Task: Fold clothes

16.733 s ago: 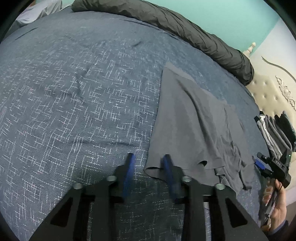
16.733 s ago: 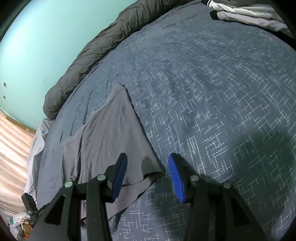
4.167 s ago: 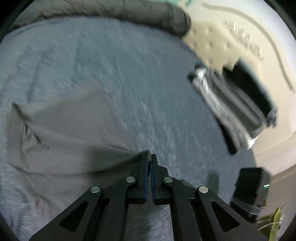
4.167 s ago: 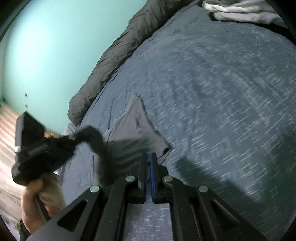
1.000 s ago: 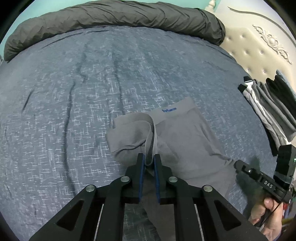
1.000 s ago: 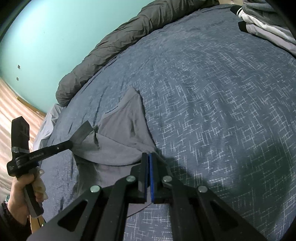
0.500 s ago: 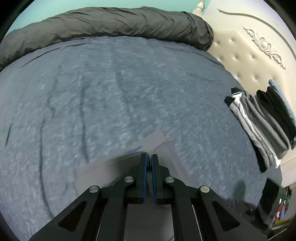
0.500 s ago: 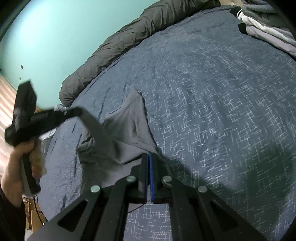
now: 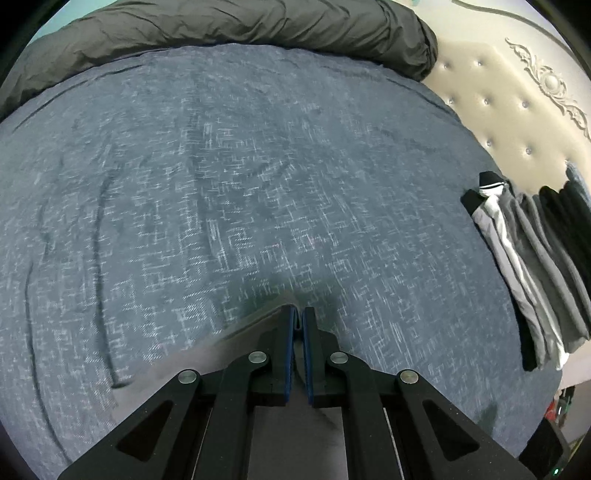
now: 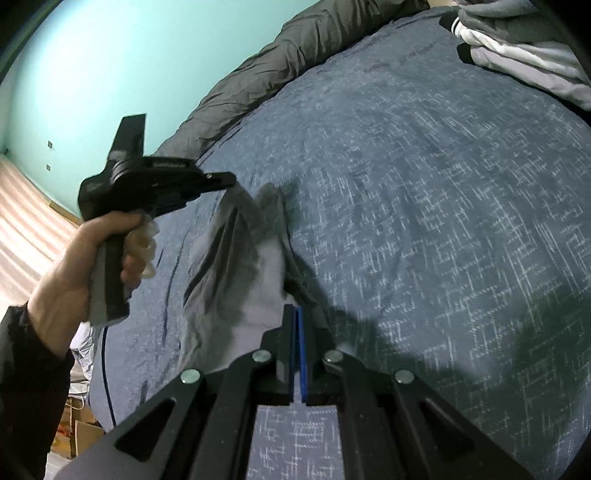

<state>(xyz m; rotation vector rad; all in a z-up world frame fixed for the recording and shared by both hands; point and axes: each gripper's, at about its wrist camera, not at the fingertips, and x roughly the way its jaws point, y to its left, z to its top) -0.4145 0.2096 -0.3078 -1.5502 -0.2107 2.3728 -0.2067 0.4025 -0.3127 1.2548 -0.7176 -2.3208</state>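
Observation:
A pair of grey boxer shorts (image 10: 240,266) hangs stretched above the blue bedspread (image 10: 424,221). My right gripper (image 10: 296,314) is shut on its near edge. My left gripper (image 10: 231,182), seen in the right wrist view, is shut on the far edge and holds it raised. In the left wrist view the left gripper (image 9: 298,317) is shut with grey cloth (image 9: 229,343) trailing down and left below its fingers. Most of the garment is hidden there under the gripper.
A rolled dark grey duvet (image 9: 221,22) lies along the far side of the bed. A row of folded clothes (image 9: 524,273) sits by the cream padded headboard (image 9: 517,92); it also shows in the right wrist view (image 10: 517,48). A turquoise wall (image 10: 110,55) stands behind.
My left gripper has lifted the shorts' edge higher off the bed and carried it forward. The cloth now hangs taut between both grippers. The right gripper has barely moved.

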